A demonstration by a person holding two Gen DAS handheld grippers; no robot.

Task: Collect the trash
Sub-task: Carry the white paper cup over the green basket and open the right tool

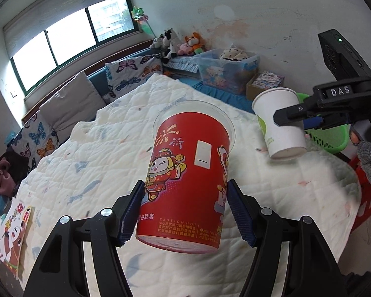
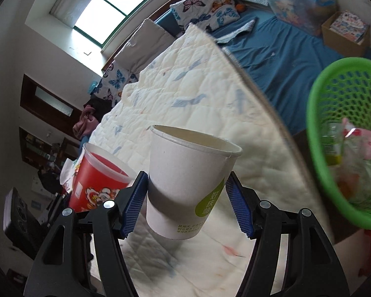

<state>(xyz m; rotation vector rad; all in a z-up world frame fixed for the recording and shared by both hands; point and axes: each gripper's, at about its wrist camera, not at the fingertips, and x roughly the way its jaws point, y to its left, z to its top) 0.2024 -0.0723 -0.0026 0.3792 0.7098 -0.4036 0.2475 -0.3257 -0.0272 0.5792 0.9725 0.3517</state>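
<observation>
My left gripper (image 1: 185, 205) is shut on a red printed cup (image 1: 188, 173) with a clear rim, held upright above the white quilt (image 1: 86, 163). My right gripper (image 2: 185, 200) is shut on a white paper cup (image 2: 188, 175) with a green label, also lifted above the quilt. The white cup (image 1: 279, 123) and the right gripper (image 1: 301, 118) show at the right of the left wrist view. The red cup (image 2: 96, 180) shows at the lower left of the right wrist view. A green mesh basket (image 2: 346, 113) with trash inside stands to the right of the bed.
A blue sheet (image 2: 284, 49), butterfly pillows (image 1: 133, 74), a clear storage bin (image 1: 225, 69), a cardboard box (image 1: 264, 84) and plush toys (image 1: 180, 42) lie at the bed's far side. A printed paper bag (image 1: 10, 235) lies at the lower left. A red stool (image 1: 368, 193) stands under the basket.
</observation>
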